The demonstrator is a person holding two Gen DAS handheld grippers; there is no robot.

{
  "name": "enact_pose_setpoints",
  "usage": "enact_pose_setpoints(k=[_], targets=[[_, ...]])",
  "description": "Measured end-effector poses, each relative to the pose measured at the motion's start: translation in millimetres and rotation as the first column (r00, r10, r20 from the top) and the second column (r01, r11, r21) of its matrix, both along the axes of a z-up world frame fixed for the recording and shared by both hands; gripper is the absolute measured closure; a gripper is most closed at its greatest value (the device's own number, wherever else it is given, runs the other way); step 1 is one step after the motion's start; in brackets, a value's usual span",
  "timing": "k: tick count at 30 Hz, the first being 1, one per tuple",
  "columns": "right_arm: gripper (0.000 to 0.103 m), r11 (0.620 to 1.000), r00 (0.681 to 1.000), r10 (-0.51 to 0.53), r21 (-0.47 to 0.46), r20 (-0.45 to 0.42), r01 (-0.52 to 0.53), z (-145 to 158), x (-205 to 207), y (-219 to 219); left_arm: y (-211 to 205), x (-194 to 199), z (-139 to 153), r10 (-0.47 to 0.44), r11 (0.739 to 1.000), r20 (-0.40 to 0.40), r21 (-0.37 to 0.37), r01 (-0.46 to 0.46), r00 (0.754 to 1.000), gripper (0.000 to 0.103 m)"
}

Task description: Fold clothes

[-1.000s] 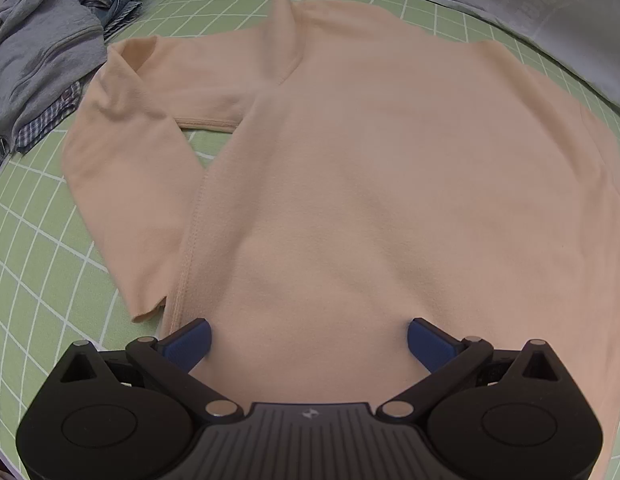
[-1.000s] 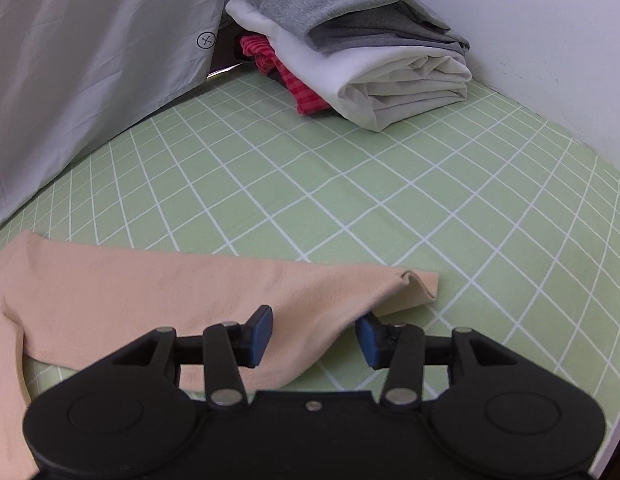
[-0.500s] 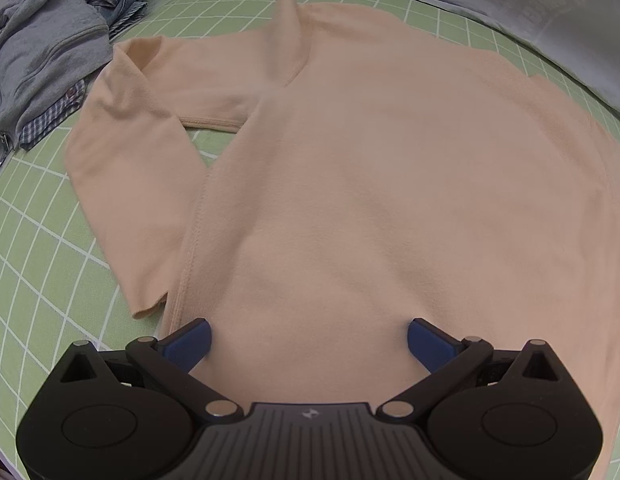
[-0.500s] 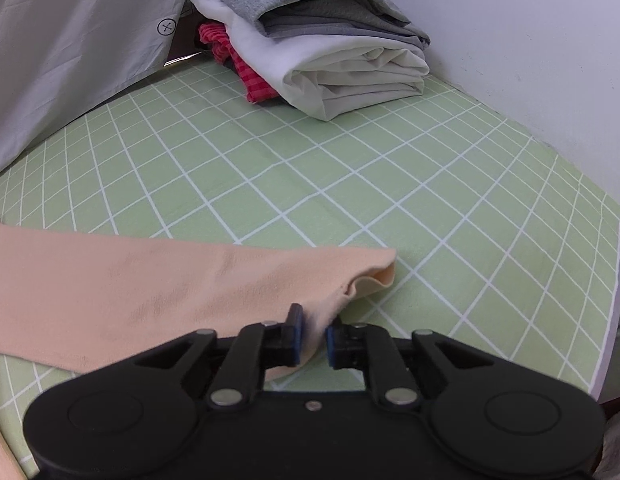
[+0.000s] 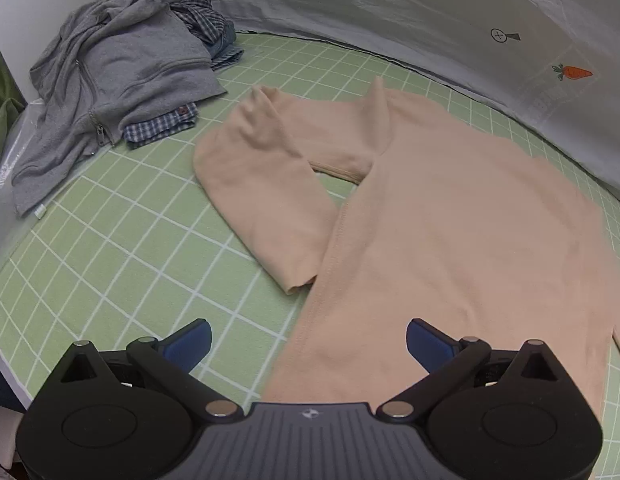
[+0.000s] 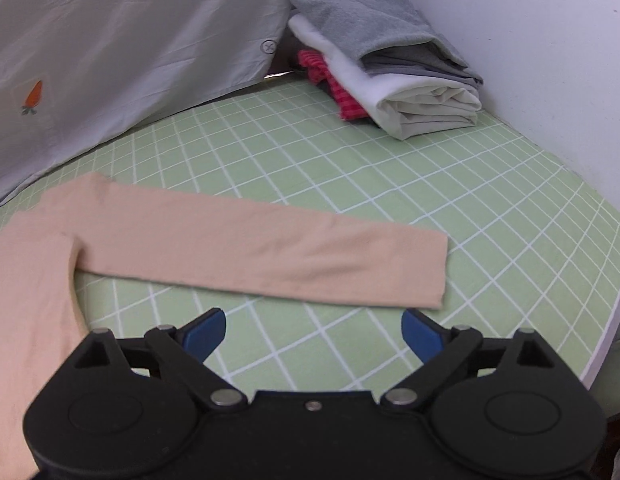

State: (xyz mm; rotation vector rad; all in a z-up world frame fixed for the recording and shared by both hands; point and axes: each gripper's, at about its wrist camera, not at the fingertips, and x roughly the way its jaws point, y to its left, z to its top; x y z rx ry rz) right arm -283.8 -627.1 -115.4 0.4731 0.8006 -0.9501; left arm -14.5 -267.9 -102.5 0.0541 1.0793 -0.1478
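Note:
A peach long-sleeved top [image 5: 450, 232] lies flat on the green checked mat [image 5: 121, 248]. Its left sleeve [image 5: 265, 196] is bent back on itself beside the body. Its right sleeve [image 6: 269, 248] lies stretched out straight, the cuff [image 6: 434, 276] flat on the mat. My left gripper [image 5: 307, 338] hangs open over the top's left side seam near the hem, nothing between its blue pads. My right gripper [image 6: 314, 330] is opening wide just in front of the straight sleeve, with bare mat between its jaws and no cloth held.
A heap of unfolded clothes, a grey zip hoodie [image 5: 109, 80] over checked shirts, lies at the far left. A stack of folded clothes [image 6: 390, 72] sits in the far right corner by the white wall. A grey sheet [image 6: 129, 60] hangs behind. The mat's edge [image 6: 606, 344] runs at right.
The right gripper closed on the sleeve's cuff, pulled it straight, then let go and drew back. The left gripper stayed open and pulled back and left, off the body of the top.

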Motion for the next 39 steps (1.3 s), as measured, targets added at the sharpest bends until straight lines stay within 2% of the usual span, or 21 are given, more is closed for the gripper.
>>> enact_pose_setpoints(k=[2, 6, 10, 18, 21, 25, 30, 39], targets=[[0.005, 0.999, 0.999, 0.052, 0.008, -0.014, -0.052, -3.1, 9.0, 20.7, 16.5, -3.3, 8.3, -0.007, 1.0, 0.009, 0.026, 0.006, 1.0, 0.002], [0.005, 0.993, 0.993, 0.119, 0.021, -0.009, -0.119, -6.8, 28.8, 58.1, 39.1, 3.2, 15.0, -0.046, 0.997, 0.028, 0.063, 0.044, 0.999, 0.011], [0.005, 0.992, 0.993, 0.121, 0.027, -0.005, -0.121, -9.8, 50.4, 82.0, 49.4, 16.7, 14.2, -0.121, 0.989, 0.037, 0.093, 0.117, 0.992, 0.028], [0.005, 0.992, 0.99, 0.128, 0.003, -0.053, -0.128, -4.3, 67.2, 102.9, 27.1, 43.2, -11.3, -0.298, 0.952, -0.011, 0.077, 0.298, 0.955, 0.033], [0.005, 0.994, 0.99, 0.112, 0.001, -0.085, -0.113, -5.2, 69.7, 98.0, 14.1, 49.4, -26.8, -0.317, 0.944, -0.053, 0.081, 0.32, 0.947, 0.035], [0.005, 0.995, 0.989, 0.099, -0.019, -0.106, -0.101, -5.1, 75.1, 86.9, -0.7, 57.6, -44.3, -0.347, 0.931, -0.104, 0.086, 0.356, 0.932, 0.047], [0.005, 0.996, 0.989, 0.091, -0.016, -0.121, -0.093, -6.4, 86.5, 74.3, -8.0, 66.3, -47.6, -0.349, 0.933, -0.115, 0.053, 0.356, 0.93, 0.064], [0.005, 0.991, 0.981, 0.136, 0.004, -0.137, -0.137, -12.3, 90.7, 88.6, 3.7, 67.0, -43.1, -0.336, 0.94, -0.122, 0.01, 0.34, 0.934, 0.064]])
